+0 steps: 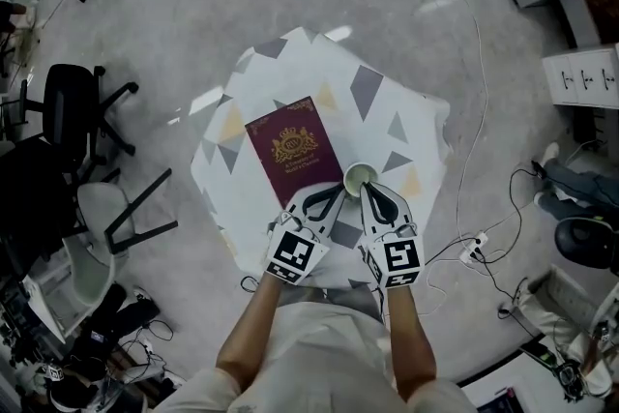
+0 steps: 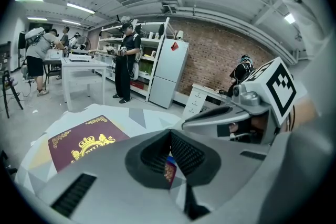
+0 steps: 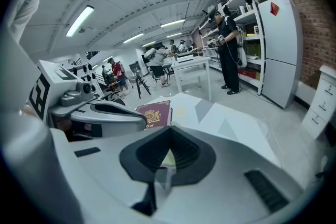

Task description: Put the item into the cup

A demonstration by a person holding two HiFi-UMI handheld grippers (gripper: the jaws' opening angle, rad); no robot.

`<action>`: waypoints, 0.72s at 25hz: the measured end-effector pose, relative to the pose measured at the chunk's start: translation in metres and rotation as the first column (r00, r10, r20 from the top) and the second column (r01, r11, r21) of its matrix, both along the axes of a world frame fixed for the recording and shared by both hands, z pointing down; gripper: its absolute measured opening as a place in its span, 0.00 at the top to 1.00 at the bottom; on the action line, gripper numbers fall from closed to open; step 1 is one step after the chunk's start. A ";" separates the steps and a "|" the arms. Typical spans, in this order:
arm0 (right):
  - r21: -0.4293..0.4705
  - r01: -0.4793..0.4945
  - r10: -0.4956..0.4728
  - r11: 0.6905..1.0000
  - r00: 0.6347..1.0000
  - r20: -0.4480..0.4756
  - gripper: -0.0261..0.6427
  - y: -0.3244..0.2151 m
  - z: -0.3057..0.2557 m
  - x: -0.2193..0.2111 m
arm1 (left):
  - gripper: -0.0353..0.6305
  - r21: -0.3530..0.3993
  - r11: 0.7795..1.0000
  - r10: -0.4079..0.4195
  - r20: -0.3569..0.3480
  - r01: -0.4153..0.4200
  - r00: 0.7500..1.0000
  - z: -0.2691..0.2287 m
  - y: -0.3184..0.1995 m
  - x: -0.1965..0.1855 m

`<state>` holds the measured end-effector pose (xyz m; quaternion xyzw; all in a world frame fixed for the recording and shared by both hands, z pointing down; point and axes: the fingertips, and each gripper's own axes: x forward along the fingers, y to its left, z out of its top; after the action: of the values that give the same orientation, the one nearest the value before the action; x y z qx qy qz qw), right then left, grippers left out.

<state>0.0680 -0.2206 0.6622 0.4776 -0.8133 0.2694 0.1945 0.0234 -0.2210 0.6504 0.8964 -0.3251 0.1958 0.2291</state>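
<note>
Hovering at lower centre of the head view, the left gripper (image 1: 327, 198) and right gripper (image 1: 374, 196) are both showing jaws together, seemingly clamping nothing. The flat maroon passport (image 1: 293, 150), gold-crested, is lying on the patterned tabletop (image 1: 387, 82), its long axis running up-frame, slightly tilted. Its lower right corner is sitting just at the left gripper's tips, so that gripper is nearer. The small round pale cup (image 1: 361, 177) is standing just right of the passport, directly ahead of the right gripper.

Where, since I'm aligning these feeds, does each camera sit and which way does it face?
Head view: on the head, steeply down at table, passport, cup; forearms, left gripper and right gripper show.
Left gripper view: on it, along its jaws; right gripper beside.
Right gripper view: likewise; left gripper beside.
All share the passport.
</note>
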 end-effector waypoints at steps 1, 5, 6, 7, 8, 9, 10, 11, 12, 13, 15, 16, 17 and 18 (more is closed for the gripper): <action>-0.001 0.006 -0.006 1.000 1.000 -0.004 0.95 0.000 0.001 0.000 | 0.93 -0.002 1.000 -0.001 0.001 0.001 1.000 0.001 -0.001 0.000; -0.024 0.032 -0.033 0.999 0.999 -0.037 0.95 0.000 0.011 -0.002 | 0.93 -0.008 1.000 -0.002 0.001 0.002 1.000 0.005 -0.002 0.001; -0.033 0.035 -0.036 0.999 0.998 -0.046 0.95 0.001 0.015 -0.002 | 0.93 -0.009 1.000 -0.002 0.001 0.002 1.000 0.005 -0.002 0.001; -0.042 0.037 -0.039 0.998 0.998 -0.055 0.95 0.001 0.017 -0.002 | 0.93 -0.009 1.000 -0.002 0.001 0.002 1.000 0.005 -0.002 0.001; -0.049 0.039 -0.042 0.998 0.997 -0.063 0.95 0.001 0.020 -0.002 | 0.93 -0.009 1.000 -0.001 0.001 0.001 1.000 0.006 -0.002 0.001; -0.054 0.042 -0.045 0.998 0.997 -0.068 0.95 0.001 0.021 -0.002 | 0.93 -0.009 1.000 -0.001 0.001 0.001 1.000 0.006 -0.002 0.001; -0.057 0.044 -0.048 0.997 0.996 -0.071 0.95 0.001 0.023 -0.002 | 0.93 -0.010 1.000 -0.001 0.001 0.001 1.000 0.006 -0.003 0.002; -0.059 0.047 -0.051 0.997 0.996 -0.071 0.95 0.000 0.023 -0.002 | 0.93 -0.011 1.000 -0.002 0.001 0.002 1.000 0.006 -0.003 0.002; -0.060 0.049 -0.053 0.997 0.996 -0.071 0.95 0.000 0.024 -0.002 | 0.93 -0.012 1.000 -0.002 0.001 0.002 1.000 0.006 -0.003 0.003; -0.061 0.051 -0.055 0.997 0.996 -0.070 0.95 0.000 0.025 -0.003 | 0.93 -0.013 1.000 -0.001 0.001 0.001 1.000 0.007 -0.003 0.003; -0.063 0.053 -0.058 0.997 0.996 -0.071 0.95 -0.001 0.026 -0.003 | 0.93 -0.015 1.000 0.000 0.001 0.000 1.000 0.008 -0.003 0.004; -0.065 0.055 -0.059 0.996 0.996 -0.073 0.95 -0.001 0.027 -0.003 | 0.93 -0.015 1.000 0.000 0.001 0.000 1.000 0.009 -0.003 0.004; -0.066 0.056 -0.061 0.996 0.995 -0.074 0.95 -0.001 0.028 -0.004 | 0.93 -0.016 1.000 0.000 0.001 0.000 1.000 0.009 -0.003 0.005; -0.067 0.058 -0.063 0.996 0.995 -0.074 0.95 -0.001 0.029 -0.004 | 0.93 -0.017 1.000 0.001 0.001 -0.001 1.000 0.010 -0.003 0.005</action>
<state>0.0636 -0.2215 0.6914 0.4562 -0.8101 0.2714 0.2489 0.0282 -0.2244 0.6605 0.8944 -0.3233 0.1992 0.2364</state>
